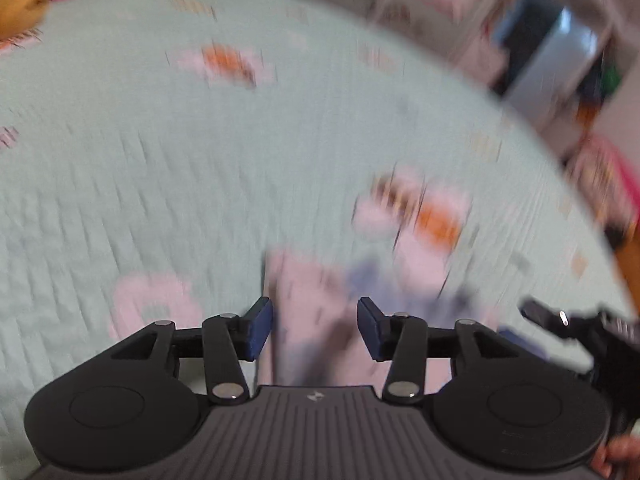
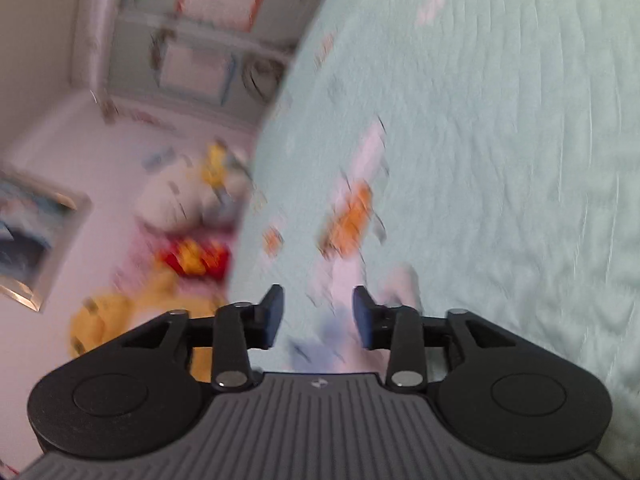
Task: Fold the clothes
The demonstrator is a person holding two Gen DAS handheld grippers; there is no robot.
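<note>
Motion blur smears both views. A pale pink garment with a bluish patch lies on the mint green bedspread. My left gripper is open just above it, blue pads apart and the cloth showing in the gap. The black frame of the right gripper pokes in at the right edge. In the right wrist view my right gripper is also open over the same pink garment, near the edge of the bedspread. Whether either gripper touches the cloth cannot be told.
The bedspread carries printed pink and orange motifs. Left of the bed's edge are yellow and red soft toys, a white shelf unit and pale floor. A hand shows at the lower right corner.
</note>
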